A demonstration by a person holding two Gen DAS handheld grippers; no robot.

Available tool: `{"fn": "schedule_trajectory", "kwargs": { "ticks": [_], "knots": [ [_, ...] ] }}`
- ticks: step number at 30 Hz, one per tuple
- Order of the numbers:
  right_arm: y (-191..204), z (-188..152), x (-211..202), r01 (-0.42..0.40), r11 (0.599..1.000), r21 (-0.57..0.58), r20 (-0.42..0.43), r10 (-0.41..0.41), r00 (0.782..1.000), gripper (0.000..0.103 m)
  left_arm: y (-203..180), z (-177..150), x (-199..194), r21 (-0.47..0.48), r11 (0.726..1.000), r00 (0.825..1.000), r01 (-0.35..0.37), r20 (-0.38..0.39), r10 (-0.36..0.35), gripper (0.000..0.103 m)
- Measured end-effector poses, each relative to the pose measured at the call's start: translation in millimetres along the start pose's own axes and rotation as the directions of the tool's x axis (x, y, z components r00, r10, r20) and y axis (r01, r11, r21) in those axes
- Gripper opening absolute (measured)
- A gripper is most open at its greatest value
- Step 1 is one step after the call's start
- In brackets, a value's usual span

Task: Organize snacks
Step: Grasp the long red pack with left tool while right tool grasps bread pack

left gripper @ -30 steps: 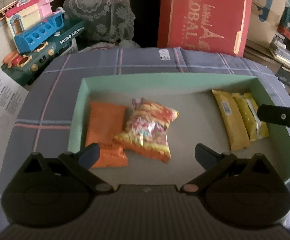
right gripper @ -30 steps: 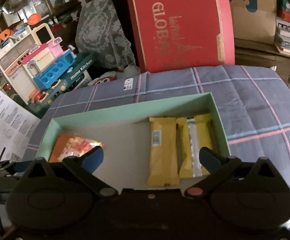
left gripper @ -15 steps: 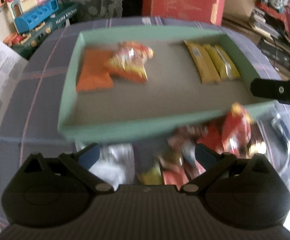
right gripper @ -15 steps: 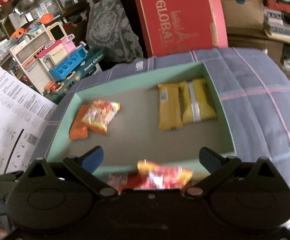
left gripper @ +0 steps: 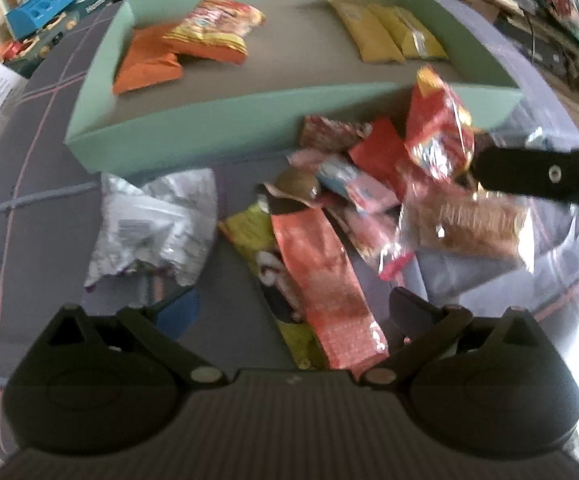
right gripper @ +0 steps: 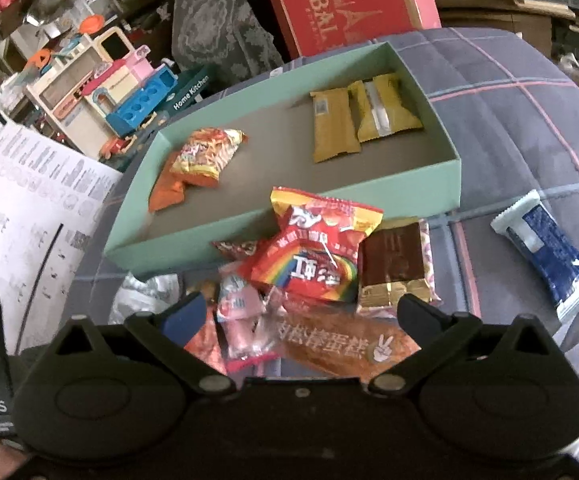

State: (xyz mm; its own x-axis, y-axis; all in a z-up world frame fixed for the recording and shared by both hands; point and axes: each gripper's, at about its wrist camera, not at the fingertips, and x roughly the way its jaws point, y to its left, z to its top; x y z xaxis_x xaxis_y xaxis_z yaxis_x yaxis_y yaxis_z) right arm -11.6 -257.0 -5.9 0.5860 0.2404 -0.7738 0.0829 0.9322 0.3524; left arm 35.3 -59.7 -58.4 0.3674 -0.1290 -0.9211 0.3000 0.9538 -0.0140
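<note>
Both grippers have pulled back from the green tray since a second ago, so the loose snack pile in front of it now fills the lower half of each view. Left gripper hangs over the pile with its jaws wide apart and nothing between them; a long orange-red wrapper lies below the gap, and a crumpled silver bag sits just to its left. Right gripper is likewise spread wide and empty, above a pink packet and an orange cake wrapper. Beyond them a red rainbow bag leans against the tray's near wall, touching a brown-and-gold packet. A blue-and-white packet lies well apart on the plaid cloth. Inside the tray, an orange pouch and a yellow-red chip bag overlap at the left end; two yellow bars lie side by side at the right end.
</note>
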Motion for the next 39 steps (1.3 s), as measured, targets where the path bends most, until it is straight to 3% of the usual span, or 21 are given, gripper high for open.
{"fn": "schedule_trajectory", "kwargs": {
  "ticks": [3, 8, 11, 15, 18, 20, 23, 25, 26, 34, 39],
  "knots": [
    [4, -4, -1, 0.021, 0.998, -0.06, 0.021, -0.02, 1.0, 0.103, -1, -5, 8, 0.029, 0.998, 0.999, -0.047, 0.001, 0.047, 0.103],
    [8, -4, 15, 0.039, 0.987, -0.155, -0.005, -0.04, 0.999, 0.103, 22, -8, 10, -0.013, 0.996, 0.996, -0.089, -0.005, 0.089, 0.103],
    [11, -11, 28, 0.046, 0.978, -0.205, -0.061, -0.059, 0.996, 0.094, 44, -12, 8, -0.063, 0.994, 0.996, -0.089, -0.012, 0.088, 0.103],
    [20, -28, 29, 0.093, 0.953, -0.288, -0.06, -0.115, 0.992, 0.065, 61, -18, 5, -0.113, 0.988, 0.995, -0.102, -0.01, 0.102, 0.103],
    [22, -41, 24, 0.131, 0.941, -0.313, -0.046, -0.153, 0.987, 0.054, 66, -20, 1, -0.128, 0.987, 0.995, -0.093, 0.012, 0.095, 0.103],
    [17, -48, 21, 0.144, 0.946, -0.291, -0.051, -0.165, 0.985, 0.049, 62, -21, -5, -0.113, 0.99, 0.994, -0.088, 0.052, 0.094, 0.095],
    [4, -53, 12, 0.147, 0.967, -0.209, -0.054, -0.162, 0.985, 0.049, 50, -22, -14, -0.049, 0.997, 0.991, -0.064, 0.11, 0.069, 0.068],
    [-4, -57, 5, 0.158, 0.974, -0.165, -0.054, -0.169, 0.984, 0.049, 40, -23, -19, 0.0, 0.999, 0.99, -0.05, 0.13, 0.049, 0.044],
    [-7, -59, 2, 0.159, 0.976, -0.148, -0.056, -0.169, 0.984, 0.049, 35, -24, -20, 0.026, 0.999, 0.991, -0.032, 0.133, 0.029, 0.04],
    [-11, -74, -7, 0.175, 0.977, -0.124, -0.049, -0.182, 0.982, 0.049, 7, -37, -20, 0.148, 0.985, 0.99, 0.093, 0.094, -0.108, 0.043],
    [-9, -70, -4, 0.178, 0.972, -0.152, -0.052, -0.188, 0.981, 0.049, 6, -40, -13, 0.147, 0.986, 0.995, 0.074, 0.057, -0.083, 0.049]
  ]
}}
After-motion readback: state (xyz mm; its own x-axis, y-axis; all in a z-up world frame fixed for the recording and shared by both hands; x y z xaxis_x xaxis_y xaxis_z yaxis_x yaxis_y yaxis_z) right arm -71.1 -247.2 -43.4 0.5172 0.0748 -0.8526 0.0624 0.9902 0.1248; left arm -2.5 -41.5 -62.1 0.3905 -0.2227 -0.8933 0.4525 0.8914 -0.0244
